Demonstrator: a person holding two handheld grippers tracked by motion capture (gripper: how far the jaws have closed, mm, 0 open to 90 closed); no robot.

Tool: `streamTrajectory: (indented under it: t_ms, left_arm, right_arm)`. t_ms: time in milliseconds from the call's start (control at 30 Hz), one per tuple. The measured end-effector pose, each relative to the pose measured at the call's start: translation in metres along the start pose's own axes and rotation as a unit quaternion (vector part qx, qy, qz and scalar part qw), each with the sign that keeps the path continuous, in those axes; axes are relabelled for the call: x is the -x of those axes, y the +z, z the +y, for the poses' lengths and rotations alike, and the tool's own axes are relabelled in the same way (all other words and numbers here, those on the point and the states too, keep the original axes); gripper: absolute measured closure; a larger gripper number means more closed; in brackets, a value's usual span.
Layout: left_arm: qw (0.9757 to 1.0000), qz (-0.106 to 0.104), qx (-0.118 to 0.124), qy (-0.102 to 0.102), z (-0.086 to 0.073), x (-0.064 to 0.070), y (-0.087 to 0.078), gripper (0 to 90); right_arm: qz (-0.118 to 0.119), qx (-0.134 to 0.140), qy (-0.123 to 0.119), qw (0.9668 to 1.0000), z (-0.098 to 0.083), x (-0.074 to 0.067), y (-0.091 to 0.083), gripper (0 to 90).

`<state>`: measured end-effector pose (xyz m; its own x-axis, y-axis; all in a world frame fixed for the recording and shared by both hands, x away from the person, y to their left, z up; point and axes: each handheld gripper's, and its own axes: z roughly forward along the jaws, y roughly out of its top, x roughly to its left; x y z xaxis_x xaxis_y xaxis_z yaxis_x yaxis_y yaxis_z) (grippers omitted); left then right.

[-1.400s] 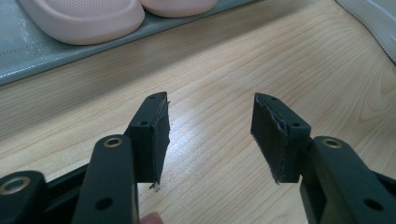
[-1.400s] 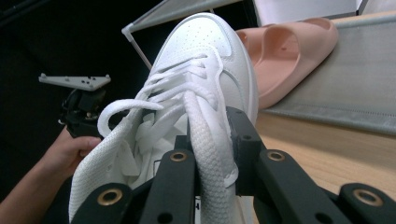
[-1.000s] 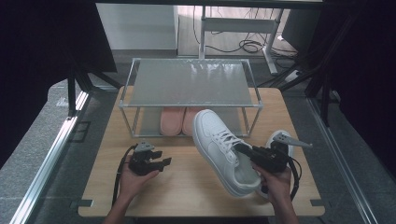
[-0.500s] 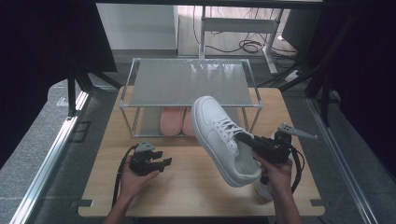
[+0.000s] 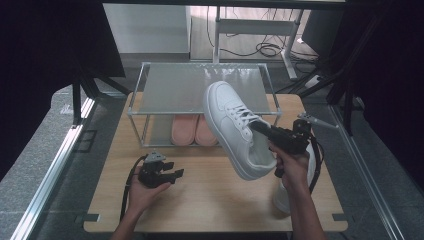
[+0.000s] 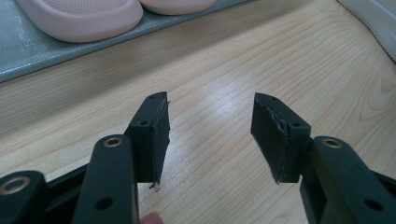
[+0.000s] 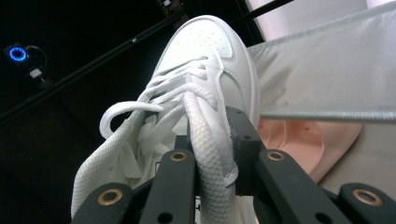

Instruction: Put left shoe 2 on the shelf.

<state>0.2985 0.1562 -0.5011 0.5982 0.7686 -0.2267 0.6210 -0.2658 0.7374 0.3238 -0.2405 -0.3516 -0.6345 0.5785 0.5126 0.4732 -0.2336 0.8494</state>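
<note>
A white sneaker point(image 5: 235, 127) hangs in the air over the table, toe pointing up and away toward the rack. My right gripper point(image 5: 262, 131) is shut on its tongue and collar; in the right gripper view the padded tongue point(image 7: 208, 135) is pinched between the two black jaws. A second white sneaker point(image 5: 284, 197) lies on the table under my right hand, mostly hidden. My left gripper point(image 5: 176, 173) rests low at the front left of the table, open, with bare wood between its fingertips point(image 6: 152, 135).
A two-level metal rack point(image 5: 200, 90) stands at the back of the wooden table point(image 5: 210, 200). A pair of pink slippers point(image 5: 192, 130) sits on its lower shelf, seen close in the left gripper view as pink slippers point(image 6: 84, 16). Cables trail from both grippers.
My right gripper has lifted the white sneaker off the table and carried it up and toward the rack, toe tilting higher. The left gripper has stayed put.
</note>
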Motion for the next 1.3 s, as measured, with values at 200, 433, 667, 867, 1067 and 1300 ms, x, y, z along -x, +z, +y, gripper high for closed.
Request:
streamTrajectory:
  t_ms: [200,433,667,867,1067,1300]
  left_arm:
    - [1.0000,-0.002,0.000,0.000,0.000,0.000,0.000,47.4]
    - [1.0000,-0.003,0.000,0.001,0.000,0.000,0.000,47.4]
    - [1.0000,-0.007,0.000,0.001,-0.001,0.001,0.002,47.4]
    - [1.0000,-0.007,0.000,0.000,-0.001,0.001,0.004,47.4]
    - [0.9999,-0.011,-0.002,0.003,-0.001,0.004,0.006,47.3]
    - [0.9999,-0.013,-0.003,0.003,-0.001,0.005,0.007,47.3]
  right_arm:
    - [-0.009,0.007,-0.001,0.9999,0.015,0.001,0.014,81.7]
    - [-0.028,0.008,-0.002,0.9996,0.034,0.004,0.040,81.7]
    - [-0.038,0.013,0.010,0.9991,0.049,0.010,0.063,81.7]
    - [-0.051,0.013,0.021,0.9984,0.061,0.010,0.087,81.7]
    - [-0.064,0.001,0.024,0.9977,0.070,0.009,0.111,81.6]
    - [-0.077,0.003,0.035,0.9965,0.077,0.008,0.131,81.6]
